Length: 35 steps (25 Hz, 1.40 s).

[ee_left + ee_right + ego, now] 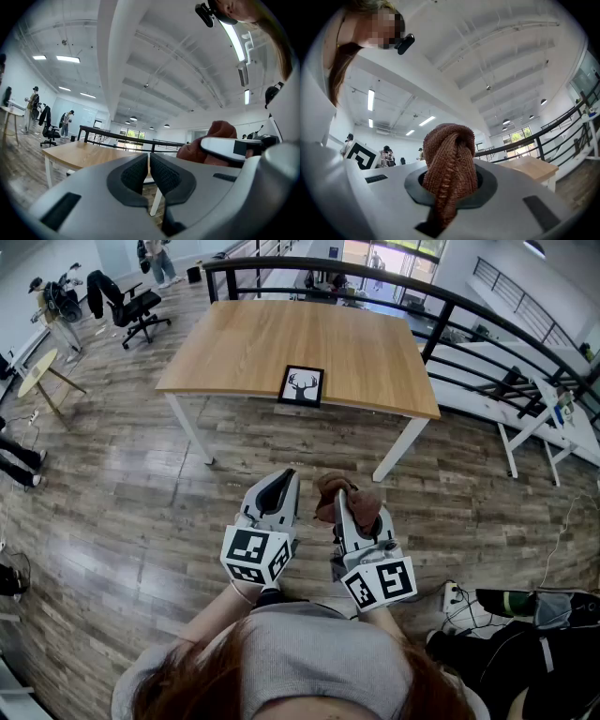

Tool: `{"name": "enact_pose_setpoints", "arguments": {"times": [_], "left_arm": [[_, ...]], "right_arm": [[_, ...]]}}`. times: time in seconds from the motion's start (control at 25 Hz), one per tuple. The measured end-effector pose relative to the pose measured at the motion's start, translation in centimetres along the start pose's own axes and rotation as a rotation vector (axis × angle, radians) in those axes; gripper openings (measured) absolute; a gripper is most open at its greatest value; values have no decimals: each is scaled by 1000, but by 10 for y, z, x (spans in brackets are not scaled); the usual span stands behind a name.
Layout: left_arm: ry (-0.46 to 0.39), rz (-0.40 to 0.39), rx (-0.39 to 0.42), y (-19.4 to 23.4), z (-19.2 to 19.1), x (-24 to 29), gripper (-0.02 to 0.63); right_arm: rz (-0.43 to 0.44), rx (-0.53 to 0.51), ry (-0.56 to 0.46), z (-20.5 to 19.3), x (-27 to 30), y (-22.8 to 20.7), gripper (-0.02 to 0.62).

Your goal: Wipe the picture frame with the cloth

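Observation:
A black picture frame point(302, 386) with a white deer print lies flat at the near edge of the wooden table point(244, 343), well ahead of both grippers. My right gripper point(340, 495) is shut on a brown cloth point(328, 495), which bunches around its jaws; in the right gripper view the brown cloth point(449, 168) fills the space between the jaws. My left gripper point(287, 482) is shut with nothing in it, its dark pads point(134, 176) nearly touching. Both are held close to my body, above the floor. From the left gripper view the cloth point(208, 143) shows to the right.
A black railing point(441, 306) runs behind and to the right of the table. An office chair point(131, 306) stands at the far left, a round side table point(36, 373) at the left edge. Bags and cables point(525, 610) lie on the wooden floor at the lower right.

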State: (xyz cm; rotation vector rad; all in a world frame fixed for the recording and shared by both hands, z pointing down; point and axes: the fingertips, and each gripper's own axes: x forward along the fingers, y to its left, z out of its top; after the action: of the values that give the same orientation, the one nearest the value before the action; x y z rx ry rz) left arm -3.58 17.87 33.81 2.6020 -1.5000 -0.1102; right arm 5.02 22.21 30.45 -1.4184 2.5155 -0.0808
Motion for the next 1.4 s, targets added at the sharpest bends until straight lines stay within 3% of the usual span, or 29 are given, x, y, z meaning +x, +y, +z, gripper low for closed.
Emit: {"name": "enact_pose_setpoints", "arguments": {"times": [0.44, 0.64, 0.92, 1.2, 1.4], "left_arm": [[33, 49, -32, -5, -28, 7, 11], [20, 80, -37, 23, -26, 27, 11], [-2, 29, -25, 64, -13, 104, 11], [-7, -19, -2, 131, 14, 203, 9], [-8, -41, 11, 176, 28, 245, 9]], "right_arm": [[22, 19, 52, -19, -7, -20, 46], [35, 17, 47, -27, 18, -30, 46], [-1, -14, 22, -26, 90, -71, 46], [-44, -21, 0, -26, 200, -118, 46], [-46, -26, -6, -32, 265, -130, 46]]}}
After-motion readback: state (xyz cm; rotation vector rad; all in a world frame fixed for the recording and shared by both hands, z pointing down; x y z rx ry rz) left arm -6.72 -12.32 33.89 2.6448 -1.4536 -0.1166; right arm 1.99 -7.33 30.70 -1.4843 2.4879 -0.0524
